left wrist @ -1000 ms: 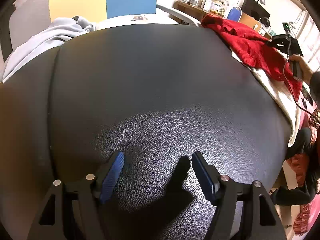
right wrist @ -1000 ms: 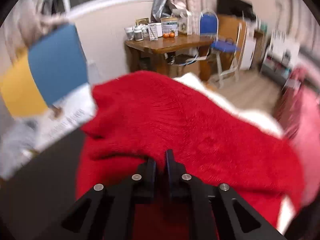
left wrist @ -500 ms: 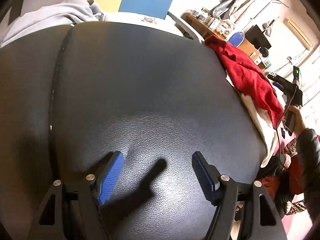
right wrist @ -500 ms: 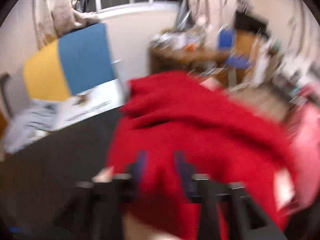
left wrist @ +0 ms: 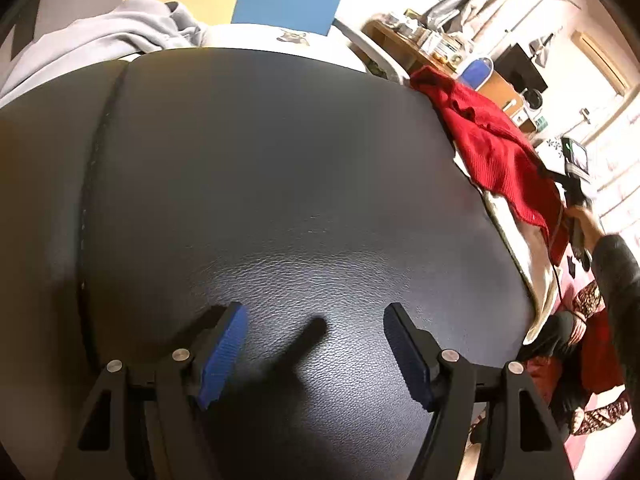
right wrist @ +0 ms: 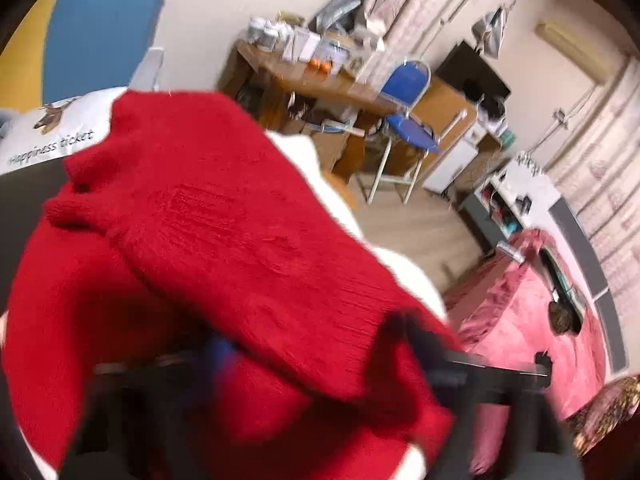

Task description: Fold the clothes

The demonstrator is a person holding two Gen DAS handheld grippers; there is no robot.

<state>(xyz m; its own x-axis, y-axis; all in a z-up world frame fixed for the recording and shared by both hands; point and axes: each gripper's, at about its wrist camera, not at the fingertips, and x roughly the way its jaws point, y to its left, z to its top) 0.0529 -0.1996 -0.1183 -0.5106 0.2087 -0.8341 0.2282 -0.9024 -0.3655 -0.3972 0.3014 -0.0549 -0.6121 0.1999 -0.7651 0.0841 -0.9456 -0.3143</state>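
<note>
Left hand-held gripper [left wrist: 312, 346] wide above cushion [left wrist: 280, 184]

Left gripper [left wrist: 314, 344] — black angular finger arms, silver screw heads, ribbed blue pads [left wrist: 222, 356]; a dark sleeve [left wrist: 616, 280] off to its right.
</note>
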